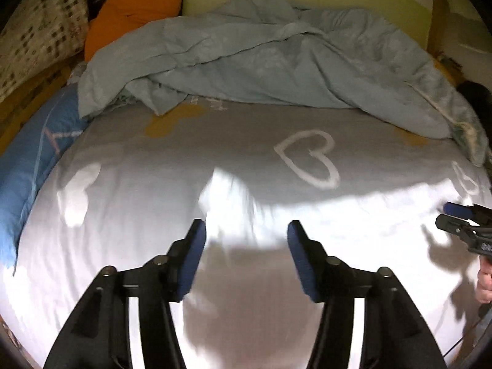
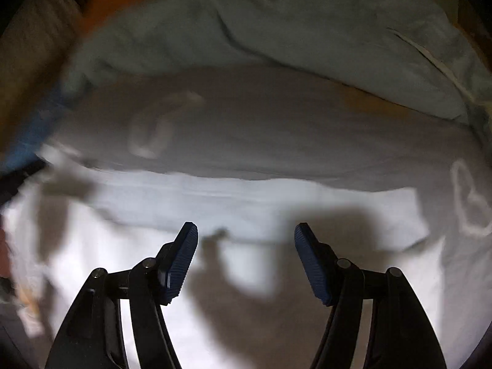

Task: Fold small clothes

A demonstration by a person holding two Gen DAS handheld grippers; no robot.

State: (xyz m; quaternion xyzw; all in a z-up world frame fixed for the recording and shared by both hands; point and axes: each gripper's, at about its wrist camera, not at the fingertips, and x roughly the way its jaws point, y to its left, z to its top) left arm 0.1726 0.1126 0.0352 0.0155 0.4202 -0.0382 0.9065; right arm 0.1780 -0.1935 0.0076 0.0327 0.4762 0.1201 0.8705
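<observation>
A white garment (image 1: 233, 203) lies spread on the grey bed sheet (image 1: 184, 147), brightly lit and blurred. My left gripper (image 1: 246, 226) hovers just above its near part, open, with nothing between the blue pads. The right gripper (image 1: 447, 215) shows at the right edge of the left wrist view, low over the cloth. In the right wrist view the right gripper (image 2: 246, 227) stands open and empty above the white garment (image 2: 215, 203), whose far edge runs across the sheet (image 2: 276, 129). Gripper shadows fall on the cloth.
A rumpled blue-grey duvet (image 1: 276, 61) is heaped along the far side of the bed. An orange cushion (image 1: 132, 6), a patterned pillow (image 1: 37, 24) and a blue pillow (image 1: 30, 160) lie at the left. White hearts (image 1: 310, 160) mark the sheet. A hand (image 1: 486, 283) shows at the right.
</observation>
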